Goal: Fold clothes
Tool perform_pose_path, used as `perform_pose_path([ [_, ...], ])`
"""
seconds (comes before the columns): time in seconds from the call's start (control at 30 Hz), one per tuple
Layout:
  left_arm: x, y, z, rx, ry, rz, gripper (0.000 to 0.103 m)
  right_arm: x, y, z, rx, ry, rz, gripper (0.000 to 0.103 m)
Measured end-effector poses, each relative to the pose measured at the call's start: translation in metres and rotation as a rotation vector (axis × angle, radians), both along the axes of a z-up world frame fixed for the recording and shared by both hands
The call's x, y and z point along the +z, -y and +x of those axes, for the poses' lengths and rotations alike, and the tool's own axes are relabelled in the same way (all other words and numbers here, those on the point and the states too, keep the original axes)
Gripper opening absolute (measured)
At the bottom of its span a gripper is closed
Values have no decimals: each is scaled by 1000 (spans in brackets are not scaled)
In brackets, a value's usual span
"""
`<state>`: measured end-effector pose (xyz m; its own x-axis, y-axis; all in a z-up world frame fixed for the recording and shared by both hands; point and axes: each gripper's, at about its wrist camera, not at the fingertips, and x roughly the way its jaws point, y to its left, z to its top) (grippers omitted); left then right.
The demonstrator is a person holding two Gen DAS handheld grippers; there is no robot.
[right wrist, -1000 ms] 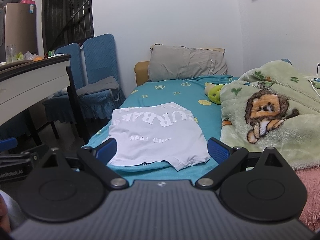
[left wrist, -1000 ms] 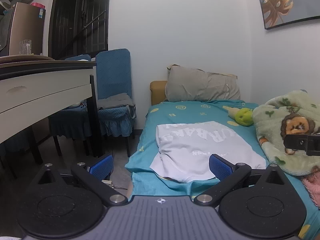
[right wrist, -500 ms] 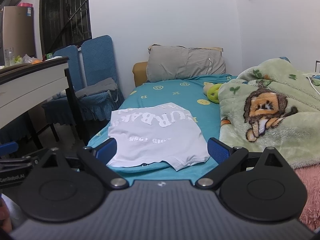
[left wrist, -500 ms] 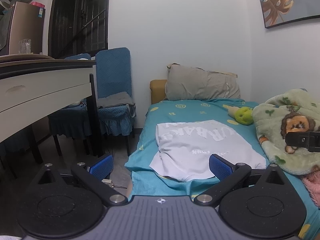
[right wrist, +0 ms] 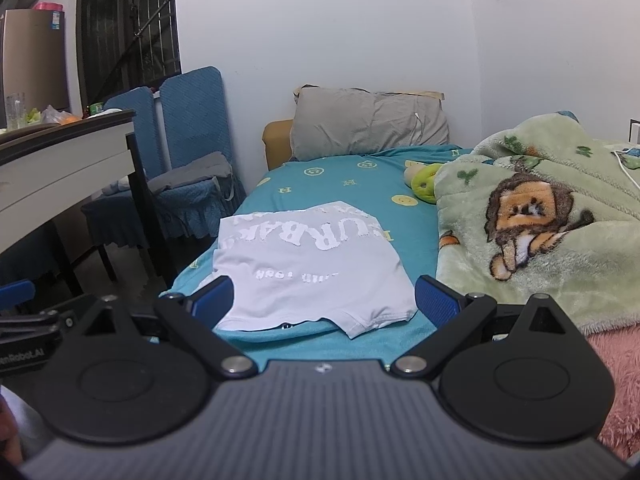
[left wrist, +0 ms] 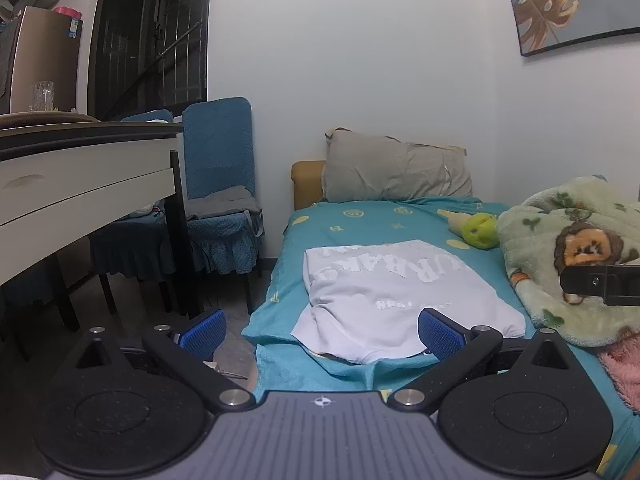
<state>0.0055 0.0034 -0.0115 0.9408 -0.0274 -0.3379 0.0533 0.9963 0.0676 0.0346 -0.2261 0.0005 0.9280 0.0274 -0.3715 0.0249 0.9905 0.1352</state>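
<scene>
A white T-shirt [left wrist: 396, 292] with large pale lettering lies folded flat on the teal bed sheet [left wrist: 360, 220], near the bed's foot; it also shows in the right wrist view [right wrist: 316, 268]. My left gripper [left wrist: 320, 330] is open and empty, held before the bed's foot, short of the shirt. My right gripper [right wrist: 324, 302] is open and empty, its blue pads on either side of the shirt's near edge, short of it. The right gripper's body shows at the right edge of the left wrist view [left wrist: 600, 284].
A green lion blanket [right wrist: 536, 216] is heaped on the bed's right side, with a pink fleece [right wrist: 616, 364] in front. A grey pillow [right wrist: 372, 126] and green plush toy [right wrist: 424, 180] lie further back. A white desk [left wrist: 80, 184] and blue chairs [left wrist: 216, 184] stand left.
Both grippers have drifted slightly; the views shifted a little. The shirt has not moved and both grippers stay open.
</scene>
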Motion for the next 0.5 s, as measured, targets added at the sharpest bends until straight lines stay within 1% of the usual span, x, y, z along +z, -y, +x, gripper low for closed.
perform_pose_path([
  [0.3,-2,-1,1,7,-4,-11,103,-1,0,0,-6,0,-4,99],
  [0.5,-3,-1,7,12,-22,-17,103,-1,3,3,-35,-15,28,99],
])
